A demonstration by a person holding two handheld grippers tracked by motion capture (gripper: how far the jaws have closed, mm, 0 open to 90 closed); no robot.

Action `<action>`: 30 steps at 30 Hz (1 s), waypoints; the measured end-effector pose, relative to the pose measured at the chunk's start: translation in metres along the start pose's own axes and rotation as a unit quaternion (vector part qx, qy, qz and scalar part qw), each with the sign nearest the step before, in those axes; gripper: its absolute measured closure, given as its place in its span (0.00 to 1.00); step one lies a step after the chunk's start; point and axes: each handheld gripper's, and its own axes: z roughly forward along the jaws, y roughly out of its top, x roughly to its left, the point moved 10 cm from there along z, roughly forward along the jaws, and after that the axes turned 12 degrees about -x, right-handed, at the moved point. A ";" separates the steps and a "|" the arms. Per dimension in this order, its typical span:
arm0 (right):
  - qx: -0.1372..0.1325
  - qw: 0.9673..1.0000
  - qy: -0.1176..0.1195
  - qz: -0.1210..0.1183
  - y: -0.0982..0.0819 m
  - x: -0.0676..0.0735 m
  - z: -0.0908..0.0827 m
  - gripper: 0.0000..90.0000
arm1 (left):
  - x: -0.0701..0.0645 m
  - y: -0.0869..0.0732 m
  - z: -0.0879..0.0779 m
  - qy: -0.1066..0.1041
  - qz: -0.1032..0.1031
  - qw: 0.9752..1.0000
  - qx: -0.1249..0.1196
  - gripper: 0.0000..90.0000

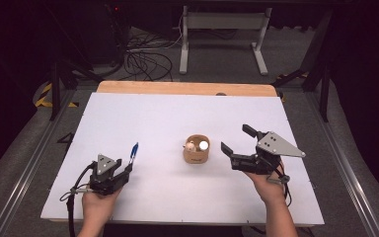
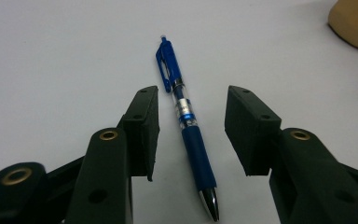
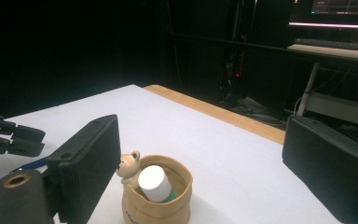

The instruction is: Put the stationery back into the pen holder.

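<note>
White desk [image 1: 128, 113] under me: blue pen [image 2: 186, 122] lies lengthwise between my left fingers [image 2: 142, 126], apart, not touching; right fingers [image 3: 88, 154] wide apart.

A lab: white-topped table [image 1: 128, 118] amid dark curtains, floor cables [image 1: 145, 61] (a monitor [image 3: 333, 13] glows behind).

The table [image 1: 128, 113] has a white top with a bare wooden strip [image 1: 187, 88] along its far edge. Grey carpet floor [image 1: 286, 54] surrounds it, and metal rails [image 1: 348, 163] run along the floor past the left and right edges. Beyond the far edge stands a white metal frame [image 1: 224, 34] on two feet, with a tangle of black cables [image 1: 145, 59] to its left. Yellow-black hazard tape [image 1: 43, 95] marks the floor off the far left corner. The room beyond is dark; a lit monitor [image 3: 333, 11] glows above a shelf.
</note>
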 end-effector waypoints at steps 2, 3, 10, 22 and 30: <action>0.001 1.000 0.000 -0.001 0.000 0.000 0.000 0.13 | 0.000 -0.002 0.001 0.001 -0.003 1.000 0.005 0.61; 0.002 1.000 0.000 0.000 -0.001 0.000 0.000 0.13 | 0.001 -0.002 0.001 0.000 -0.002 1.000 0.006 0.61; 0.006 1.000 0.005 -0.001 -0.003 0.002 0.002 0.14 | 0.001 -0.007 0.003 0.002 -0.003 1.000 0.021 0.61; 0.008 1.000 0.006 -0.003 -0.004 0.002 0.002 0.14 | -0.001 -0.012 0.007 0.000 -0.004 0.999 0.039 0.66; 0.009 1.000 0.006 -0.002 -0.004 0.003 0.002 0.14 | 0.002 -0.019 0.009 0.001 -0.007 0.998 0.061 0.67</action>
